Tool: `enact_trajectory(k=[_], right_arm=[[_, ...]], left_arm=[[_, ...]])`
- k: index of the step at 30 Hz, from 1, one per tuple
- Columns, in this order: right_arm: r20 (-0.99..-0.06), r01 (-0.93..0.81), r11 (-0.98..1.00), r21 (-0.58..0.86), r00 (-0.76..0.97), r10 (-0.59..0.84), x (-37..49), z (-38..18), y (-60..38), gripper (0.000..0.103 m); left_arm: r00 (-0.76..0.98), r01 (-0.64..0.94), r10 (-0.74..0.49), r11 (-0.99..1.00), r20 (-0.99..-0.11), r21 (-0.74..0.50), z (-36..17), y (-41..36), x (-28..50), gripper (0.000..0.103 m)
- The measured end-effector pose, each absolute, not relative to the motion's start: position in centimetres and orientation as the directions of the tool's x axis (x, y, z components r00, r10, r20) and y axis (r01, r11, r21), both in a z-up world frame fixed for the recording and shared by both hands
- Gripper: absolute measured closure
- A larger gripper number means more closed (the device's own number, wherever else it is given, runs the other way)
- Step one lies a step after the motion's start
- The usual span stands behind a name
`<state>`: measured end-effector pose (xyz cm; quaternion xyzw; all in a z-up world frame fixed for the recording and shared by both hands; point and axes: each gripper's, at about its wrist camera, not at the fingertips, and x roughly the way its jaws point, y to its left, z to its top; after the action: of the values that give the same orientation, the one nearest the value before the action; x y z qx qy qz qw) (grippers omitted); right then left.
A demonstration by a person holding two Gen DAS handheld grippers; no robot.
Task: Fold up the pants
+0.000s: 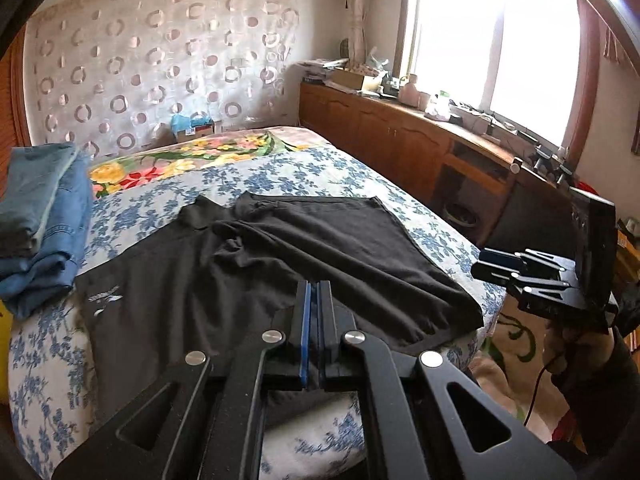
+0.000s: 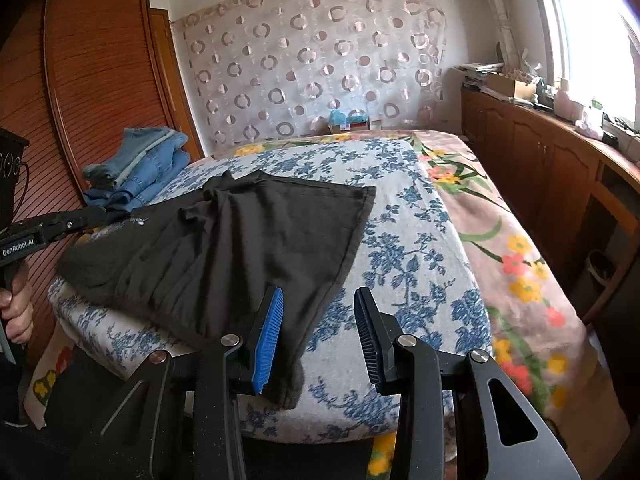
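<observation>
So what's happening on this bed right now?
A person is folding black pants on a floral bed with two handheld grippers. The pants lie partly folded and wrinkled, and neither gripper holds them. The left gripper is shut and empty above the cloth. The right gripper is open at the near hem. Folded jeans sit stacked beyond.

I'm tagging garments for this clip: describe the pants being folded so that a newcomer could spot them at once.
Start at the bed with the blue-flowered white cover. The black pants lie spread across its near end, partly doubled over, with a small white logo near one edge. The only other clothes are blue jeans, stacked folded at the bed's far corner by the wooden wardrobe.
</observation>
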<state>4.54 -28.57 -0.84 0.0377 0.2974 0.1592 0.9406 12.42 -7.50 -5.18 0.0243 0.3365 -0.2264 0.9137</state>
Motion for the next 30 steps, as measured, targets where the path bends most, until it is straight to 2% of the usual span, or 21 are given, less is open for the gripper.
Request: enact_trajectory(k=[6, 9, 10, 11, 14, 21, 30], right_arm=[[-0.557, -0.293, 0.944, 0.151, 0.764, 0.326, 7.3, -0.6, -28.9, 0.065], [-0.567, -0.292, 0.947, 0.134, 0.761, 0.315, 9.2, -0.5, -28.6, 0.065], [-0.571, -0.289, 0.949, 0.124, 0.761, 0.307, 9.8, -0.5, -28.4, 0.065], [-0.574, -0.286, 0.951, 0.118, 0.762, 0.300, 10.3, -0.5, -28.3, 0.064], [-0.576, -0.293, 0.949, 0.111, 0.760, 0.302, 10.8, -0.5, -27.5, 0.064], [-0.597, -0.304, 0.946, 0.115, 0.740, 0.310, 11.5, -1.6, -26.4, 0.064], [-0.600, -0.302, 0.946, 0.114, 0.738, 0.308, 11.4, -1.8, -26.2, 0.064]], left_arm=[[0.681, 0.387, -0.359, 0.916, -0.638, -0.102, -5.5, -7.2, 12.9, 0.098], [0.701, 0.357, -0.325, 0.930, -0.635, -0.083, -5.2, -6.3, 13.0, 0.076], [0.716, 0.340, -0.308, 0.938, -0.626, -0.073, -5.0, -5.7, 12.8, 0.064], [0.730, 0.327, -0.299, 0.942, -0.615, -0.069, -4.7, -5.0, 12.6, 0.058], [0.752, 0.288, -0.273, 0.955, -0.600, -0.073, -4.2, -2.6, 12.1, 0.052], [0.724, 0.208, -0.204, 0.975, -0.659, -0.072, -7.0, 1.0, 10.4, 0.051], [0.679, 0.024, -0.043, 0.999, -0.733, -0.037, -12.4, 5.8, 8.5, 0.051]])
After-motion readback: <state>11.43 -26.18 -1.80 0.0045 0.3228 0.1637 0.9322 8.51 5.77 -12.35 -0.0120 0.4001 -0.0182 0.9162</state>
